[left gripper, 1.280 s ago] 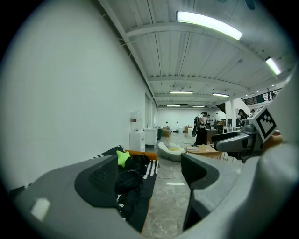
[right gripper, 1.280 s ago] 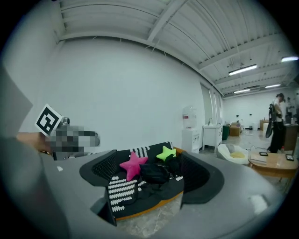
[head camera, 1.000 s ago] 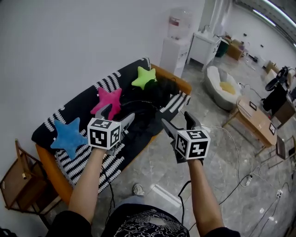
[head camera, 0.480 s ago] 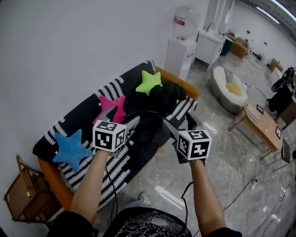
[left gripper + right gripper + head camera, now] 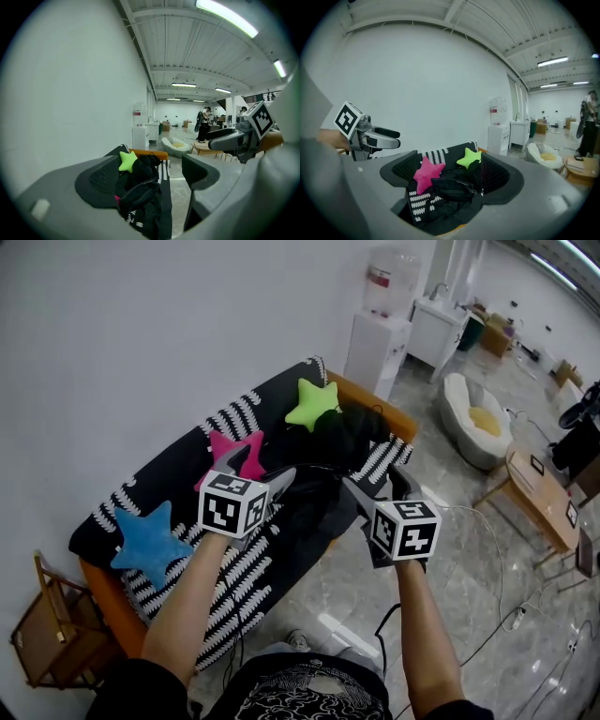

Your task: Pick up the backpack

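Observation:
A black backpack (image 5: 323, 470) lies slumped on a sofa (image 5: 380, 409) that has a black-and-white patterned cover. It shows between the open jaws in the left gripper view (image 5: 138, 185) and in the right gripper view (image 5: 454, 187). My left gripper (image 5: 253, 481) hangs in the air over the sofa's front, just left of the backpack, open with nothing in it. My right gripper (image 5: 377, 488) hovers at the backpack's right, above the sofa's edge, open and holding nothing. Neither touches the backpack.
Blue (image 5: 150, 540), pink (image 5: 234, 451) and green (image 5: 314, 401) star cushions lie on the sofa. A water dispenser (image 5: 384, 310) stands beyond it, with a white beanbag (image 5: 478, 409) and a wooden coffee table (image 5: 544, 498) to the right. A wooden side table (image 5: 47, 624) is at the left, and cables (image 5: 487, 559) run over the floor.
Both grippers and the head view have drawn a little nearer to the sofa and the backpack. Both grippers stay open and hold nothing.

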`<state>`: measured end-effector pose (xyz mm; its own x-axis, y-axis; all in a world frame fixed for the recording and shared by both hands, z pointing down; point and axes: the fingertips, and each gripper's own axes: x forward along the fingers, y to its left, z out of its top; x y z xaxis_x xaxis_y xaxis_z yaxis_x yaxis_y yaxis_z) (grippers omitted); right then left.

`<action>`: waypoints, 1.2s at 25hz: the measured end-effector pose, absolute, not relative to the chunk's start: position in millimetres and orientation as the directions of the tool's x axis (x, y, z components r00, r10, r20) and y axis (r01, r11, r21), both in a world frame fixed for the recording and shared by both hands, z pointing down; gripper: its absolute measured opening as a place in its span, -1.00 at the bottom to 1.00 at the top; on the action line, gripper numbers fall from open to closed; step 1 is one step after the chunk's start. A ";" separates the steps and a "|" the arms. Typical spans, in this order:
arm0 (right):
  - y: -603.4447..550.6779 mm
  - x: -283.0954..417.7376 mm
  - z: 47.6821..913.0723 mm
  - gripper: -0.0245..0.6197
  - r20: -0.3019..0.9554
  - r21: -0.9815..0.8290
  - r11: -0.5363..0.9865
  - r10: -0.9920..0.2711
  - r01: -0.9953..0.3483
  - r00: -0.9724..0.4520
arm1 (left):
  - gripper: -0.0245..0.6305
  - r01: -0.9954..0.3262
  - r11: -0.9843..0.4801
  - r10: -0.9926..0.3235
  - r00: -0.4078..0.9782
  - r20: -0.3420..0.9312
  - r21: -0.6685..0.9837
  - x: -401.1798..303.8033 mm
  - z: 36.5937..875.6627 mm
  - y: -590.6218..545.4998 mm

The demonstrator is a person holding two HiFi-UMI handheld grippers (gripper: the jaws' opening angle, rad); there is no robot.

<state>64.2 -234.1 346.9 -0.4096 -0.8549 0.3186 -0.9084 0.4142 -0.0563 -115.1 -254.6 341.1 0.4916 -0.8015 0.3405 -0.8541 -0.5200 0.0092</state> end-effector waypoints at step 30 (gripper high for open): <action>-456.7 52.4 579.4 0.49 0.559 -0.128 0.645 -0.581 -0.753 -0.592 | 0.32 -0.904 -0.421 -0.716 0.380 0.586 0.072 -141.0 576.0 -444.5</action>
<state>52.4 -456.7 579.4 -0.5919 -0.5807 0.5589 -0.7535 0.6450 -0.1279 -141.0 -444.5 576.0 0.3795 -0.7157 0.5863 -0.9044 -0.4207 0.0719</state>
